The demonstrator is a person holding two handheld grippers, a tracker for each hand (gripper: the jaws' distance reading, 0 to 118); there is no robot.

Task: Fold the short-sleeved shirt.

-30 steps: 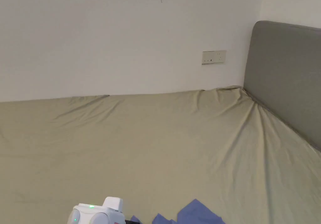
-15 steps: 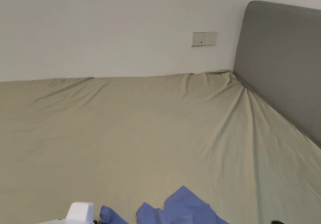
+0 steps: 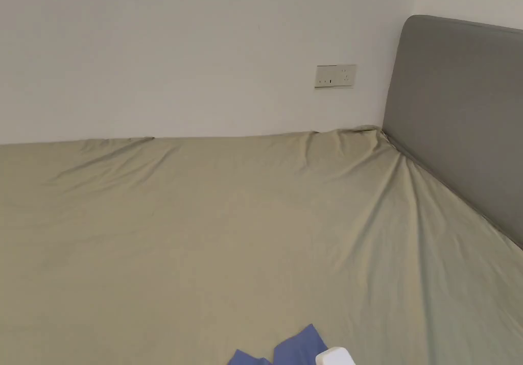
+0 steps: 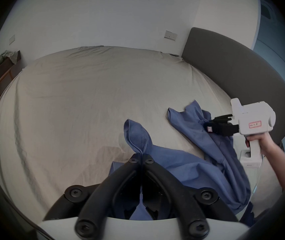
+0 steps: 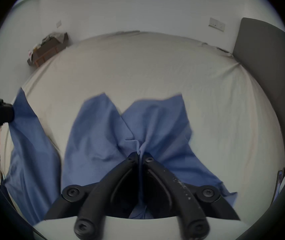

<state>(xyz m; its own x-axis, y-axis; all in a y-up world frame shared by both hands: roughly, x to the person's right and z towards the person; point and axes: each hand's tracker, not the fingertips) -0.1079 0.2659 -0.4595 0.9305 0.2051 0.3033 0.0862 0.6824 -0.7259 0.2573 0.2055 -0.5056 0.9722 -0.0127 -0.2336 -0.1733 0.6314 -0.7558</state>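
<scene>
Two tools clamp blue shirt (image 4: 181,167) | bed sheet (image 3: 204,238) | headboard (image 3: 459,116)

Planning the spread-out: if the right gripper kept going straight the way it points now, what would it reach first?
Probably the bed sheet. The right gripper, shut on the blue shirt, points across the bed toward the wall; depth is unclear.

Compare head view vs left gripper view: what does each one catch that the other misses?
Head view: little extra, just a corner of the blue shirt at the bottom edge, with the white top of a gripper body beside it.

Left gripper view: left gripper shut on a shirt fold, right gripper pinching another part, the hand holding it, and a cluttered wooden table.

Both: bed sheet, grey headboard, wall socket.
</scene>
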